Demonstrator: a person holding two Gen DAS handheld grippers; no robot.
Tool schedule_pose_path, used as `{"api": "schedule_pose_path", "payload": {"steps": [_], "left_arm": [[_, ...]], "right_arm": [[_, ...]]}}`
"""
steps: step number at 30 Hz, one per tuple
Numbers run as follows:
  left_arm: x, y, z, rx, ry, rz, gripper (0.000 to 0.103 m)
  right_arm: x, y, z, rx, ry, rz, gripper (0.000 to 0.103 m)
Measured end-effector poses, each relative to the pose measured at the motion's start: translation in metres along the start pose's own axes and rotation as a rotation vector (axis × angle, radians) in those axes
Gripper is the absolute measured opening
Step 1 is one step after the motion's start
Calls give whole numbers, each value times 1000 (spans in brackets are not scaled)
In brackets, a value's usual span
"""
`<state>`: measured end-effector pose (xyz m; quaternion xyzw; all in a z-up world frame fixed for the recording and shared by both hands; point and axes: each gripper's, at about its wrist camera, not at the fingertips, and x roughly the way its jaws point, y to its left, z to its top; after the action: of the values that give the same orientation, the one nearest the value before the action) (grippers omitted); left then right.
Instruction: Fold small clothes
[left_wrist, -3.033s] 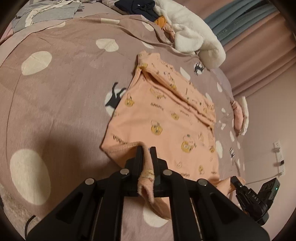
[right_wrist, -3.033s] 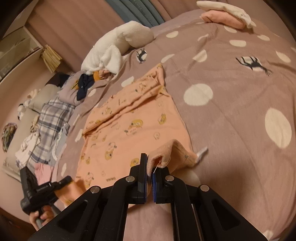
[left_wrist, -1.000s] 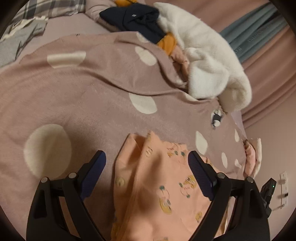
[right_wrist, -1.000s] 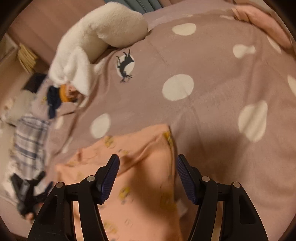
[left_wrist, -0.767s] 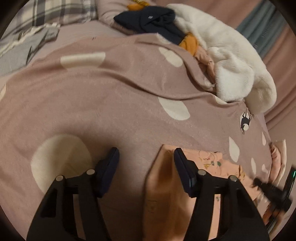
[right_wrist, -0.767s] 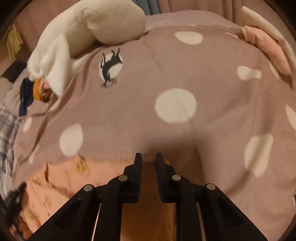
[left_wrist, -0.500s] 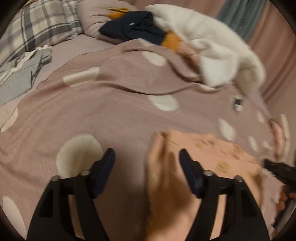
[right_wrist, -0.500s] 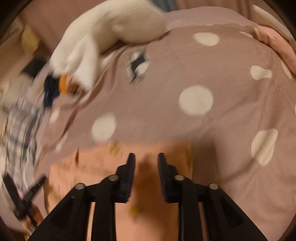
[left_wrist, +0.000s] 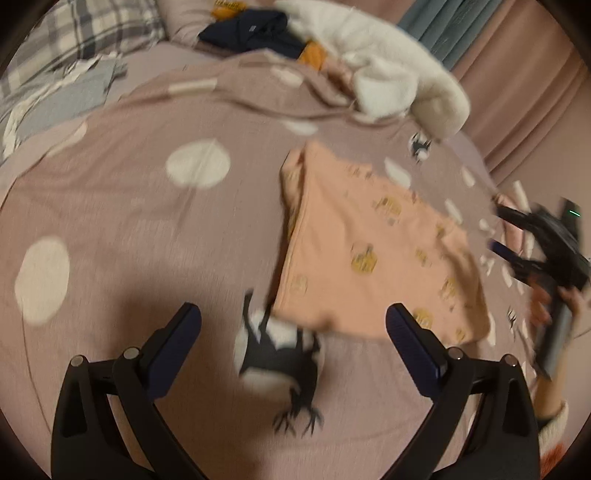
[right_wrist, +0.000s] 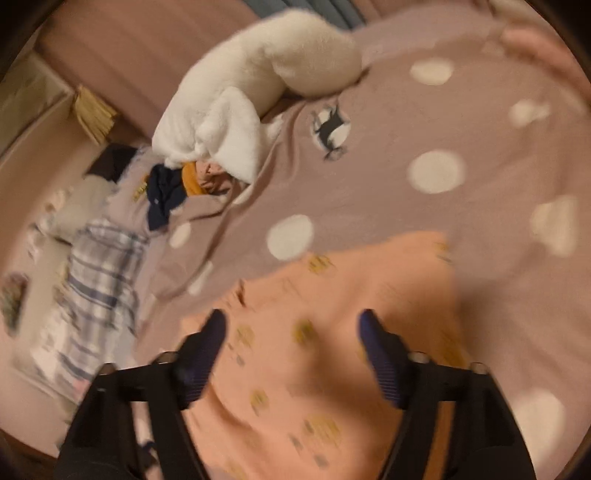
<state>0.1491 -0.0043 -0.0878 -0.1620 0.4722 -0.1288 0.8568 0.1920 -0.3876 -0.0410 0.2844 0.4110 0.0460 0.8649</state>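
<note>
Peach top (left_wrist: 373, 251) lies folded on dotted blanket (left_wrist: 122, 221). Left gripper (left_wrist: 293, 345) opening wide, nothing btwn jaws, off top's near edge. Right gripper (right_wrist: 291, 354) opening over top, empty. Risk: jaw snags layer, undoes fold.

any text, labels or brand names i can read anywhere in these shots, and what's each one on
None can be read in either view.
Peach garment: small printed marks among its yellow motifs, smeared by motion blur, unreadable.
Navy garment in the pile at the head of the bed: a small pale patch that may be a label, too small to read.
Dotted bedspread: only pale dots and a black cat figure, no lettering.
</note>
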Motion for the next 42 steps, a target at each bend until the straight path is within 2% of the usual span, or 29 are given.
{"api": "schedule_pose_path", "payload": {"steps": [1,3,7,10,12,14,16,17,19,21,23,27,34,42], "left_arm": [[-3,0,-5,-10,2,-14,100],[-12,-1,-13,-26,-13,-50,102],[-28,-16,-27,-5,-30,-122,102],[-31,-26,-34,23,-51,-117,102],[-26,-31,-38,23,-51,-150,102],[-13,-30,-37,-34,-24,-228,102],[-4,-28,-36,-91,-12,-246,102],[2,-28,-34,-119,-19,-278,102],[12,-28,-30,-153,-17,-297,102],[23,-28,-27,-193,1,-310,102],[40,-25,-23,-234,42,-350,102],[59,-18,-18,-310,98,-425,102],[72,-22,1,-311,92,-478,102],[95,-32,23,-307,72,-493,102]], "right_arm": [[-15,4,-13,-18,-7,-18,81],[-38,3,-34,-28,-4,4,83],[-66,-10,-75,26,-3,8,101],[-69,-18,-94,56,12,37,101],[-64,-24,-105,103,41,63,101],[-59,-33,-114,160,57,98,101],[-57,-44,-124,232,52,146,101],[-54,-49,-127,269,54,171,101],[-48,-56,-131,317,62,208,101],[-40,-61,-131,344,68,199,101],[-33,-64,-130,347,73,186,101],[-18,-68,-125,359,93,221,101],[-2,-77,-116,367,72,275,101],[22,-75,-91,386,53,310,101]]}}
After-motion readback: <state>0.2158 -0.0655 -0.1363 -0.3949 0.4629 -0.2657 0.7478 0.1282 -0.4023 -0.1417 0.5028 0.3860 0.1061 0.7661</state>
